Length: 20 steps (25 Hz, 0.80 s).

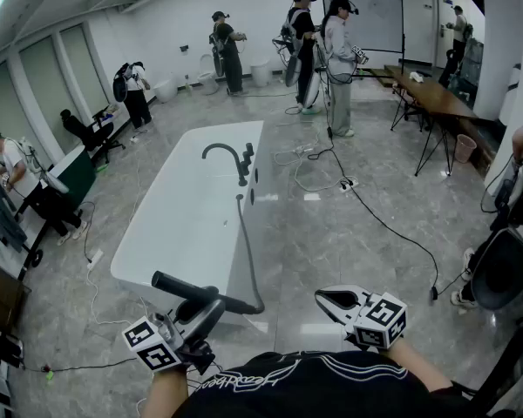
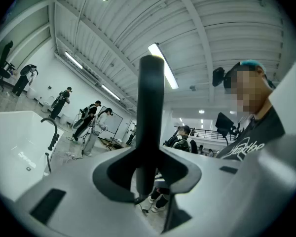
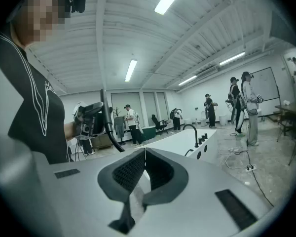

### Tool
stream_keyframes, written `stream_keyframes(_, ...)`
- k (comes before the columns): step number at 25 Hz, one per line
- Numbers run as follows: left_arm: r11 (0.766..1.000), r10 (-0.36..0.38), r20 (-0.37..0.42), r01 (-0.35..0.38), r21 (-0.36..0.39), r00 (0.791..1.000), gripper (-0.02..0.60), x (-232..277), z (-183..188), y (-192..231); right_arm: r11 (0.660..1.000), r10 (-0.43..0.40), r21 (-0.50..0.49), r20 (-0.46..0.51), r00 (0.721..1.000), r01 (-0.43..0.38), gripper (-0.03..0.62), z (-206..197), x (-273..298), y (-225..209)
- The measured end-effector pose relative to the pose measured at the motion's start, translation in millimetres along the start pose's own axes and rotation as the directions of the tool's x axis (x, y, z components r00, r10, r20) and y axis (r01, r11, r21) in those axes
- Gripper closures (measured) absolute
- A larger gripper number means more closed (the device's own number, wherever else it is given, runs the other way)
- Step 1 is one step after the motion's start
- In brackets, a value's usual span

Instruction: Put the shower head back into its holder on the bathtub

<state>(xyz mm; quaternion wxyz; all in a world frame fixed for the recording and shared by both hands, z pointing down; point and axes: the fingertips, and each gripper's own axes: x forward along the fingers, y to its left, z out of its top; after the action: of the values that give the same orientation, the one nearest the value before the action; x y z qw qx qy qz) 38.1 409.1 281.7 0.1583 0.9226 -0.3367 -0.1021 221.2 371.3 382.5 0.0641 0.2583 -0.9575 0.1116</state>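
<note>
**Shower head held at the tub's near end**

The left gripper has its jaws clamped on the slim black rod-shaped shower head. The shower head lies crosswise at the near end of the white rectangular bathtub. Its black hose runs up to the tub's right rim, near the curved black faucet. The right gripper has its jaws pressed together on nothing. It hovers over the grey marbled floor, well apart from the shower head.
</note>
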Motion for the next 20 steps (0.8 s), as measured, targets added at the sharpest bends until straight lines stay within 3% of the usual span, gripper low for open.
stream_keyframes(8,0.999,0.004,0.025,-0.003,-0.049,1.0,0.446,-2,-4,2,0.995,-0.018,0.095,0.037,0.999,0.014,0.577,-13,1,-18)
stream_keyframes(14,0.997,-0.004,0.036,0.007,-0.081,0.999,0.446,1,5,17,0.995,-0.005,0.1,-0.023,1.0,0.007,0.577,-29,18,-24)
stream_keyframes(20,0.994,-0.046,0.087,0.054,-0.091,0.995,0.446,17,34,52,0.992,0.075,0.109,-0.035,0.997,-0.071,0.576,-33,59,-34)
